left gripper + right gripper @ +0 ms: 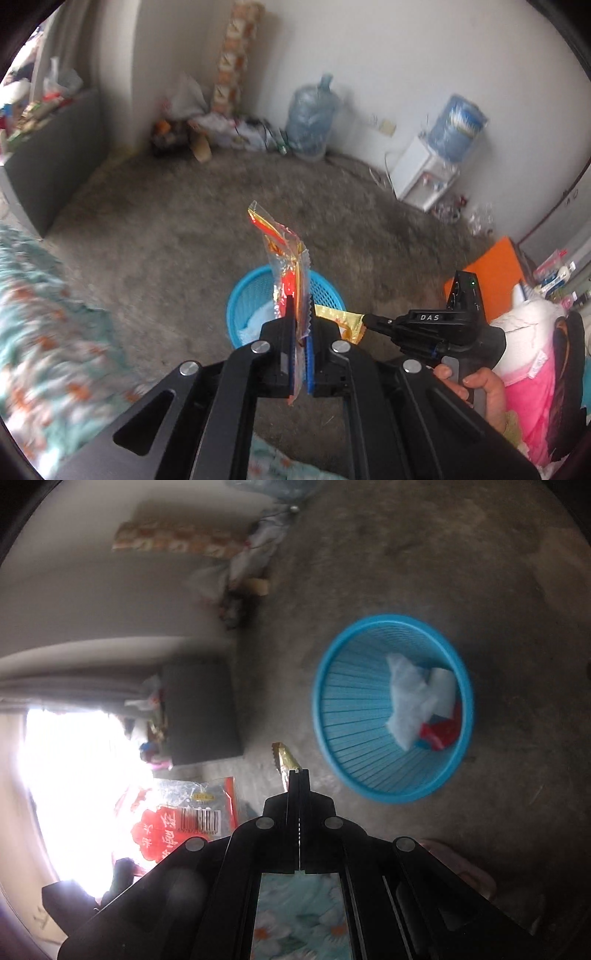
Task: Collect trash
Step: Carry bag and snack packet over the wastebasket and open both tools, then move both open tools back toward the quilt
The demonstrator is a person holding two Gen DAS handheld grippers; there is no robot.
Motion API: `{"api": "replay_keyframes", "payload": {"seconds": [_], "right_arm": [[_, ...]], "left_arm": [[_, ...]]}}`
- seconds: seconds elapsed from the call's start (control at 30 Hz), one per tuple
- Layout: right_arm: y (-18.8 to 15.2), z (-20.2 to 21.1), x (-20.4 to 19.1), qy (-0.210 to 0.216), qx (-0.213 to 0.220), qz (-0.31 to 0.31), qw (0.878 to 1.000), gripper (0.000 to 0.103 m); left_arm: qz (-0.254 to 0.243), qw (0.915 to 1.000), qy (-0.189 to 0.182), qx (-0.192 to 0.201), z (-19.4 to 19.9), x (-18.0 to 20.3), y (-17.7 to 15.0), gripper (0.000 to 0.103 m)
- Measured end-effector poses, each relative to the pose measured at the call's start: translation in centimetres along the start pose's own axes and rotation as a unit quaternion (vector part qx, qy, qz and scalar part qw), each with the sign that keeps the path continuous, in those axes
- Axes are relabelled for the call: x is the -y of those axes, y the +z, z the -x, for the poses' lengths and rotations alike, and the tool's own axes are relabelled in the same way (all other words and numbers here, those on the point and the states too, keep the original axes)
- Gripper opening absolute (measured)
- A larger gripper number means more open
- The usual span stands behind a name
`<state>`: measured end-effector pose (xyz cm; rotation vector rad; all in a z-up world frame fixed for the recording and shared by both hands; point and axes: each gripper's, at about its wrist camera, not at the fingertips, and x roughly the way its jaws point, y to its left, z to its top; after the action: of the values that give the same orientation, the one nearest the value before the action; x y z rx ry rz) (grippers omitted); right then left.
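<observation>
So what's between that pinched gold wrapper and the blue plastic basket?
Only bare grey floor. In the right wrist view, the gold foil wrapper in the right gripper sits short of the blue mesh basket, nothing between.

It was a room in somebody's home. A flowery blanket (40, 332) lay on a bed, a water cooler (428, 173) stood by the white wall, and a spare water jug (312, 118) sat on the bare floor (177, 229).
</observation>
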<state>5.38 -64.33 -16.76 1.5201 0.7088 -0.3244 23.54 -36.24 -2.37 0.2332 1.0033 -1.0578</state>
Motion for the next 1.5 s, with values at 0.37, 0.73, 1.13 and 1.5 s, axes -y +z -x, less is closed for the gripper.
{"api": "replay_keyframes", "payload": {"seconds": [0.37, 0.73, 1.13, 1.5], "right_arm": [[2.8, -4.8, 5.9, -0.120, 0.015, -0.043, 0.992, 0.037], [0.9, -1.6, 2.4, -0.097, 0.021, 0.018, 0.995, 0.049], [-4.3, 1.4, -8.9, -0.054, 0.001, 0.200, 0.978, 0.058], [-13.1, 0.0, -16.8, -0.024, -0.061, 0.347, 0.936, 0.062]], "left_arm": [[0.010, 0.9904, -0.006, -0.138, -13.6, 0.2, 0.2, 0.037], [0.037, 0.9963, -0.009, -0.078, -4.4, 0.1, 0.0, 0.060], [0.091, 0.9939, -0.011, 0.060, 15.0, -1.6, -6.0, 0.075], [0.175, 0.9512, 0.154, 0.202, 28.6, -9.5, -16.6, 0.078]]}}
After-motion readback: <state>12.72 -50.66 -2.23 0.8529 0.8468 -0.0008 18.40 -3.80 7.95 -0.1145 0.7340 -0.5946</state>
